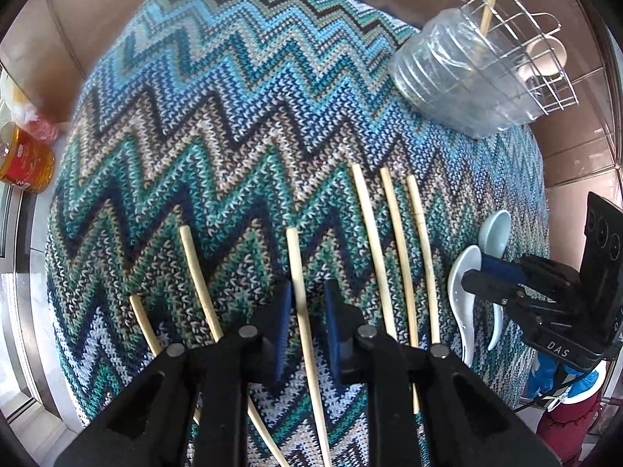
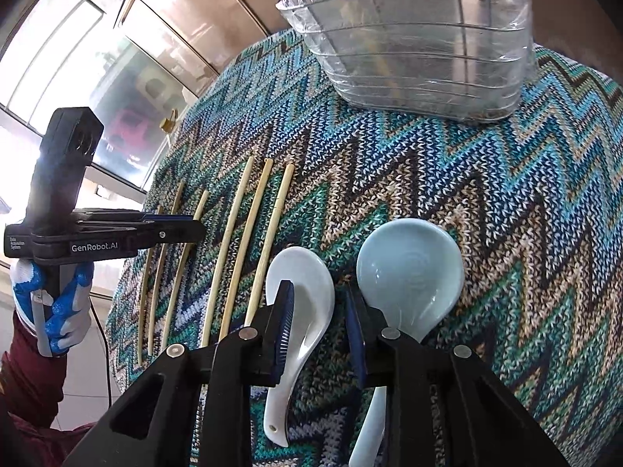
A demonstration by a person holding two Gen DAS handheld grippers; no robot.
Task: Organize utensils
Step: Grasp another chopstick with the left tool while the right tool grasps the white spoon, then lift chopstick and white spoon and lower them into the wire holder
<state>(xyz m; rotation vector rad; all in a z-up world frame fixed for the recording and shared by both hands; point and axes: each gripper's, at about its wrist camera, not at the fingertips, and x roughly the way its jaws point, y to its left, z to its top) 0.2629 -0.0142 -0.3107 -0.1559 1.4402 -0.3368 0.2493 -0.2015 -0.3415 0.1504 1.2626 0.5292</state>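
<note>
Several pale wooden chopsticks lie side by side on a zigzag knitted cloth [image 1: 233, 124]. My left gripper [image 1: 305, 329] is open, its blue pads on either side of one chopstick [image 1: 301, 303], low over the cloth. My right gripper [image 2: 319, 334] is open around the white ceramic spoon [image 2: 301, 303]; a pale blue spoon [image 2: 409, 272] lies just right of it. Both spoons show in the left wrist view, the white spoon [image 1: 457, 288] and the blue spoon [image 1: 496, 229]. A clear plastic utensil holder with a wire rack [image 2: 420, 50] stands at the far side and holds one chopstick [image 1: 488, 0] and a spoon.
In the left wrist view the holder [image 1: 467, 78] stands at the cloth's far right corner. An orange-lidded jar [image 1: 23, 159] and a plastic bag sit off the cloth at the left. Brown tiled walls and a window surround the table.
</note>
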